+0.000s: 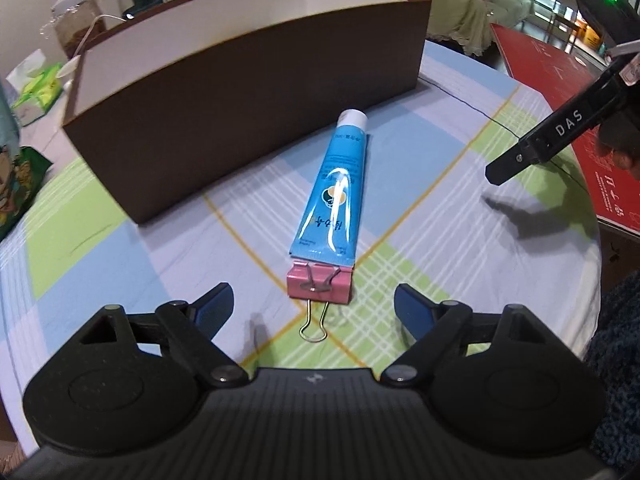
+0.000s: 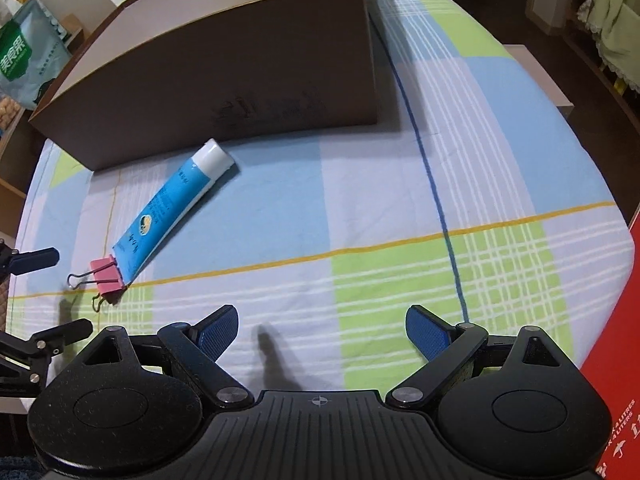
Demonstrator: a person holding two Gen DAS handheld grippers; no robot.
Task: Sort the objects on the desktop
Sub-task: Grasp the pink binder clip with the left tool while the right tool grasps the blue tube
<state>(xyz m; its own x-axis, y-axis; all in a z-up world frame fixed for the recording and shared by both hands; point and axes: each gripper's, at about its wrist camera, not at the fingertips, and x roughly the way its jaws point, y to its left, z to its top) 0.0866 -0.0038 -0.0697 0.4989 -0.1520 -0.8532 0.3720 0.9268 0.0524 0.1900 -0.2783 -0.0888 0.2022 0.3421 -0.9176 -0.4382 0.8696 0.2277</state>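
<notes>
A blue tube (image 1: 335,192) with a white cap lies flat on the checked cloth, its cap toward the brown box (image 1: 248,112). A pink binder clip (image 1: 320,283) is clamped on its flat tail end. My left gripper (image 1: 314,306) is open, its blue pads either side of the clip's wire handle, not touching it. In the right wrist view the tube (image 2: 168,204) and clip (image 2: 106,275) lie to the left, and my right gripper (image 2: 322,330) is open over bare cloth. The right gripper's finger (image 1: 548,140) shows at the right of the left wrist view.
The brown box (image 2: 224,68) is open-topped with a pale inside; I cannot see its floor. A red flat box (image 1: 568,120) lies at the table's right edge. A jar (image 1: 76,20), tissue pack (image 1: 36,88) and green bag (image 2: 24,52) stand beyond the left side.
</notes>
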